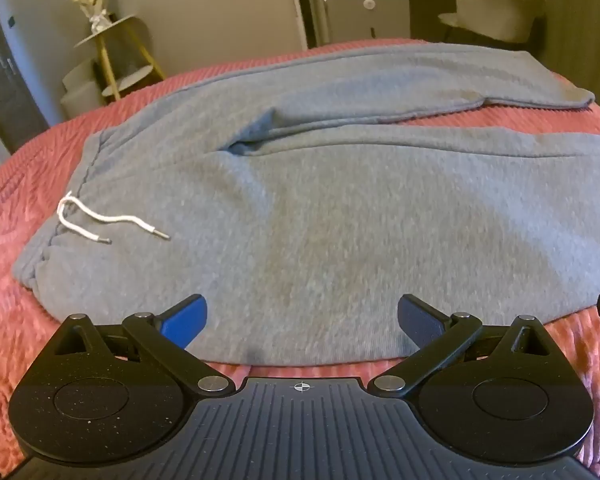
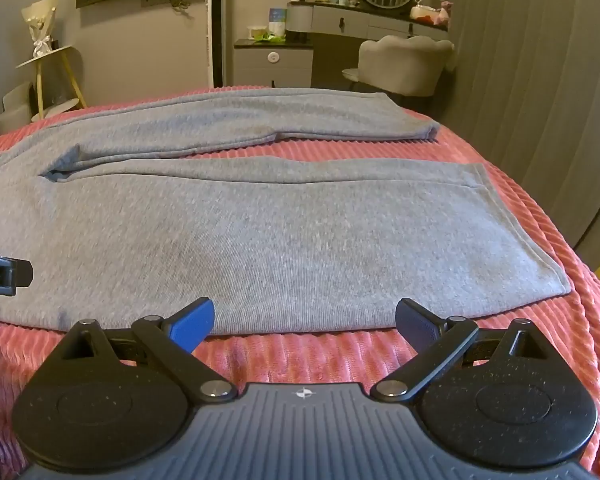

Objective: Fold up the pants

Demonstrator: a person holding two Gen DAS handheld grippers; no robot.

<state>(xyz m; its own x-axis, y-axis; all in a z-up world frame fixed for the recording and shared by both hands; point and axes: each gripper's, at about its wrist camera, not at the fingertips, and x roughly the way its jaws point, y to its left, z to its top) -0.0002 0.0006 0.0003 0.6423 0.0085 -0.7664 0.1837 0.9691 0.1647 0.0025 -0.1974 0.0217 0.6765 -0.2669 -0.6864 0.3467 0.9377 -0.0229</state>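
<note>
Left wrist view: the pants (image 1: 320, 208) lie flat along my bed (image 1: 4, 264), waist with white drawstring (image 1: 100, 220) at the left, legs running right toward its far right corner. My left claw (image 1: 302, 322) and right claw (image 2: 304, 320) gape empty over the near hem. Partial lettering "t.AI" shows on my left claw's side.

Grey pants (image 2: 260, 232) on pink bed (image 2: 300, 356)

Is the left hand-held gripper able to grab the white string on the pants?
Probably yes. The left hand-held gripper is open, and the white string lies bare on top of the gray pants, up to its left, with nothing between.
</note>
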